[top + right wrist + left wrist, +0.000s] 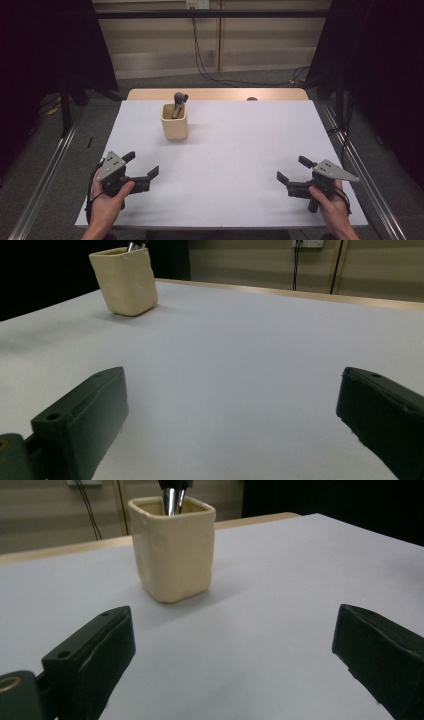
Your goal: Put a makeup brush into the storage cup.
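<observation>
While both hands sit low at the near edge of the counter (225, 150), I log the scene from left to right. Left claw (142, 165): held in the left hand (106, 202), jaws spread wide, nothing between them, hovering just above the white surface and aimed toward the far side. Ahead of it, well apart, stands the cream cup (174, 121), upright on the far left part of the counter; in the left gripper view the cup (172, 547) sits just left of centre between the jaws. A dark-headed brush (178, 102) leans inside it, with a second thin handle I cannot make out. Right claw (295, 170): held in the right hand (332, 205), jaws likewise wide apart and empty, pointing inward to the left.
</observation>
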`<state>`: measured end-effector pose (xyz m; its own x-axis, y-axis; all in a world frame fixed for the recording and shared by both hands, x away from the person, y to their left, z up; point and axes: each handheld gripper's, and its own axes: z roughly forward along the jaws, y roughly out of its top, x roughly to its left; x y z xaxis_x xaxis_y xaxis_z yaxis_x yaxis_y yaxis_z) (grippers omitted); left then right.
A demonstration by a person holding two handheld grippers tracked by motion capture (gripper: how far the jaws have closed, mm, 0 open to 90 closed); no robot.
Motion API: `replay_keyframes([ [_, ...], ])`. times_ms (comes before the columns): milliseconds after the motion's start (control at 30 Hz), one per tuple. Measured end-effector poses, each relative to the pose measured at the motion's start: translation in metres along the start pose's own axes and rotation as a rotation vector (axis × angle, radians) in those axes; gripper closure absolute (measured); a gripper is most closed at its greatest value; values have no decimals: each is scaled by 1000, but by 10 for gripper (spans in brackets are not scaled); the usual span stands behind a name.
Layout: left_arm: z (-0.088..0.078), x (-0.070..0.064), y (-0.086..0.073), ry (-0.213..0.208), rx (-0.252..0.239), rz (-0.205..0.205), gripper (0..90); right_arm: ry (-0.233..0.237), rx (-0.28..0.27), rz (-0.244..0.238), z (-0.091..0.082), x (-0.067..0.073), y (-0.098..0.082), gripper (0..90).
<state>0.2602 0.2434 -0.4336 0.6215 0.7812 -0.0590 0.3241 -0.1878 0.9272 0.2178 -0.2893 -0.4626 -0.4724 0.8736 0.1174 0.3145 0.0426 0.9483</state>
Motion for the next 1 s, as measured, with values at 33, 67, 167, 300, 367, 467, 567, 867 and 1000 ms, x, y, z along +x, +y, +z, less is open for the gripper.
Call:
replay_keyframes([
  [33, -2, -1, -2, 0, 0, 3, 35, 0, -2, -1, 0, 0, 0, 0],
  [67, -4, -1, -4, -1, 1, 1, 36, 1, -3, -2, -1, 0, 0, 0],
  [167, -8, -1, -11, 6, 8, -1, 35, 1, -2, -2, -1, 0, 0, 0],
  [300, -14, 1, -16, 15, 20, 0, 35, 1, 0, 0, -1, 0, 0, 0],
  [367, -16, 2, -19, 18, 23, -1, 35, 0, 0, 0, -1, 0, -1, 0],
  [467, -18, 4, -24, 30, 25, -19, 35, -4, -1, 2, -2, 0, 0, 0],
  [567, -21, 5, -26, 33, 27, -28, 33, -1, -1, -8, -2, 1, -1, 0],
  [867, -26, 7, -23, 60, -11, -31, 33, 0, 5, -13, -2, 0, -2, 0],
  [1000, -27, 10, -24, 62, 1, -36, 33, 5, 6, -18, -2, 0, -3, 0],
])
